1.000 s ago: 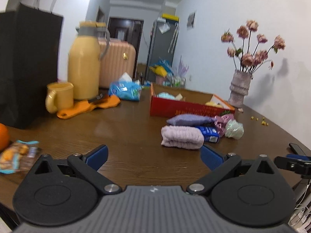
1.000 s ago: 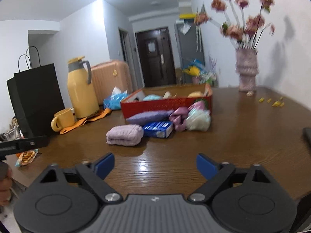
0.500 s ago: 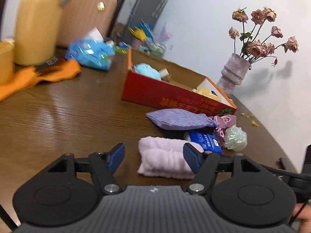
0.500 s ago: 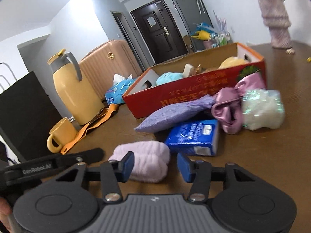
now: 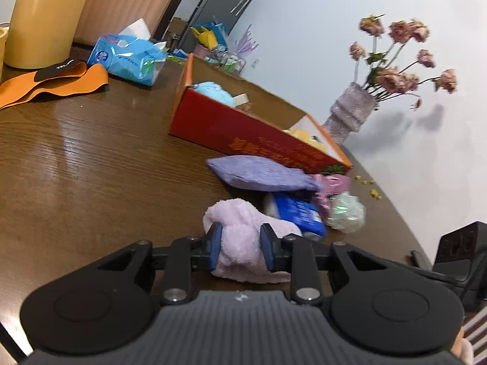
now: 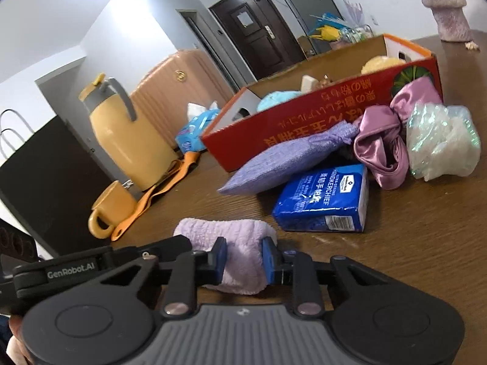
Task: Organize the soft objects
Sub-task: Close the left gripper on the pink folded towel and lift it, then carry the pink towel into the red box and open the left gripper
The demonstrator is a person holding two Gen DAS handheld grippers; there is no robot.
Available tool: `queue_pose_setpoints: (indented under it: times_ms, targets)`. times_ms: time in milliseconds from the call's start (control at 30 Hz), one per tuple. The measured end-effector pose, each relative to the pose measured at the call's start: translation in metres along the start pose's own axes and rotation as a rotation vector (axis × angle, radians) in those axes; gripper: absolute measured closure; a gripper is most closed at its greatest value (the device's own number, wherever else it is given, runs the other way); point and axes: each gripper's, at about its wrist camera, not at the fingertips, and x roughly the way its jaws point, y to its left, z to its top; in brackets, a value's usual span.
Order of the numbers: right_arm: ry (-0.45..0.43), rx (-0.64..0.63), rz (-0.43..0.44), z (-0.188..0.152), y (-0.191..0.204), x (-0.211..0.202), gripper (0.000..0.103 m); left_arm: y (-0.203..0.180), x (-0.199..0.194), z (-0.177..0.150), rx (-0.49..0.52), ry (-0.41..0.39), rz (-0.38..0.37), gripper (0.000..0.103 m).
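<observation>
A rolled lilac towel (image 5: 240,213) lies on the brown table, near its front edge. My left gripper (image 5: 242,241) has one end of the roll between its blue pads, which dent the cloth as the jaws are closing. My right gripper (image 6: 243,255) pinches the lilac towel (image 6: 222,228) the same way at its other end, its jaws also closing. Behind the towel lie a purple pouch (image 6: 283,158), a blue handkerchief pack (image 6: 325,200), a pink satin scrunchie (image 6: 383,143) and an iridescent puff (image 6: 441,143). The red box (image 6: 304,121) behind them holds soft items.
A yellow jug (image 6: 127,140), a yellow mug (image 6: 109,210), an orange strap (image 5: 54,82) and a blue tissue pack (image 5: 127,57) stand to the left. A black bag (image 6: 39,182) is at the far left. A vase of flowers (image 5: 350,115) stands behind the box.
Both grippers moved forward and down to the lilac towel and narrowed from wide open until their pads closed onto it.
</observation>
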Motion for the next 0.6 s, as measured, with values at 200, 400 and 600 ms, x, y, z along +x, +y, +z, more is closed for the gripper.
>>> queue_pose_setpoints:
  times_ms: [200, 400, 600]
  targets:
    - [-0.063, -0.034, 0.015, -0.013, 0.004, -0.057, 0.079, -0.041, -0.031, -0.019, 0.042, -0.035, -0.035, 0.078]
    - [-0.14, -0.037, 0.01, -0.012, -0.009, -0.11, 0.081, -0.087, -0.032, -0.016, 0.108, -0.05, -0.082, 0.079]
    - [-0.231, -0.096, 0.001, 0.067, -0.031, -0.122, 0.082, -0.124, 0.015, 0.059, 0.176, -0.058, -0.123, 0.079]
